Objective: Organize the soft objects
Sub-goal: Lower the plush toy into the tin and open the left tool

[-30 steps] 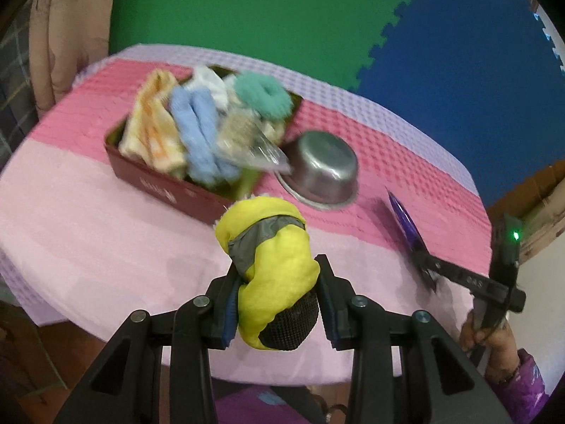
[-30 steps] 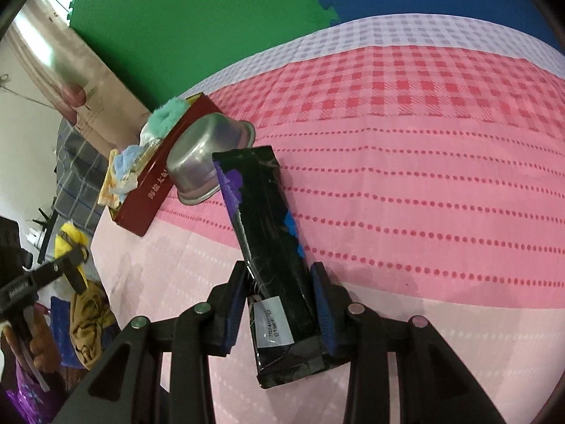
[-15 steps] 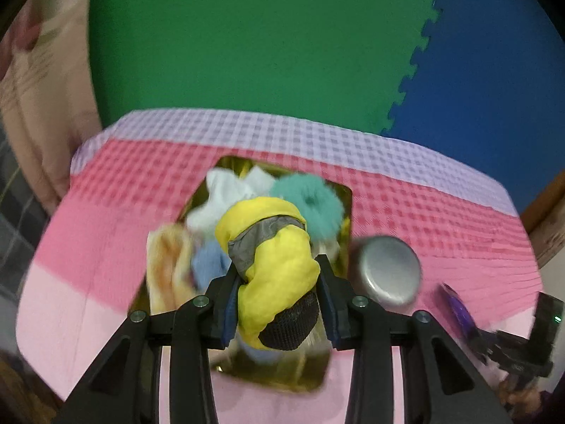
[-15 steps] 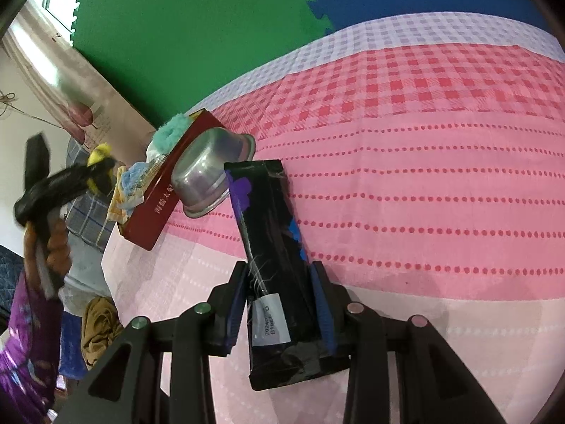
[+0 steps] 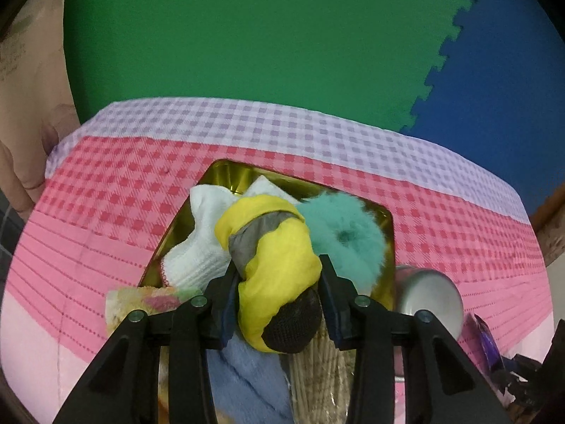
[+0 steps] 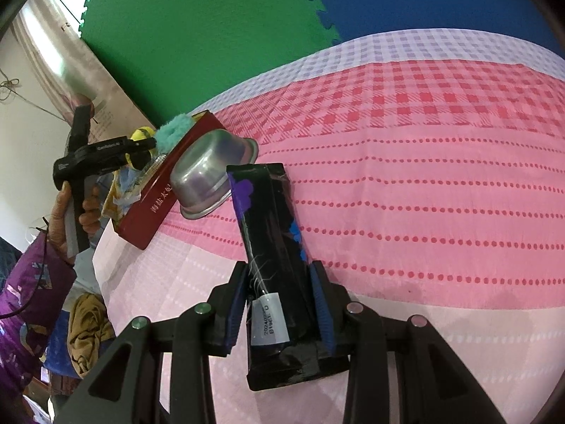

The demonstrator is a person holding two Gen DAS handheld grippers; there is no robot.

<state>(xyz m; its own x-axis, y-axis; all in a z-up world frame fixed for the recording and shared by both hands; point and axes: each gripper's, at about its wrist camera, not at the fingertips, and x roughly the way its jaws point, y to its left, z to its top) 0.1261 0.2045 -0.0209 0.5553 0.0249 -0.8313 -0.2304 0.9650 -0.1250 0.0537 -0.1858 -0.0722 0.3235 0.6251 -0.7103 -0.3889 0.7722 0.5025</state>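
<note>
I am holding a yellow soft toy (image 5: pixel 279 268) with a grey band and a dark mesh end in my left claw (image 5: pixel 277 304), and the claw is hanging over the red box (image 6: pixel 159 198) on the counter (image 5: pixel 106 190). The jaws have just been opening a little, but the toy is sitting between the pads and both pads are touching its sides, so I am gripping it. Under the toy, inside the gold-lined box, a white towel (image 5: pixel 201 247) is lying at the far left, a teal fluffy ring (image 5: pixel 344 236) at the far right, a blue towel (image 5: pixel 247 374) near me, a pastel patterned cloth (image 5: pixel 141 300) at the near left edge, and a clear bag of pale sticks (image 5: pixel 321 364) beside the blue towel.

A steel bowl (image 6: pixel 208 173) is lying upside down, tilted against the right side of the box.

My right claw (image 6: pixel 279 304) is gripping a black packet (image 6: pixel 272 247) with purple and blue marks and a white label; the pads are pressing both long sides, and the packet's far end is pointing toward the bowl, near it. From that side I am also seeing my left hand (image 6: pixel 67 212) around its handle, with the toy above the box's near-left part. The counter's cloth is running pale pink near me, red-checked farther off and lilac-checked at the far edge.
</note>
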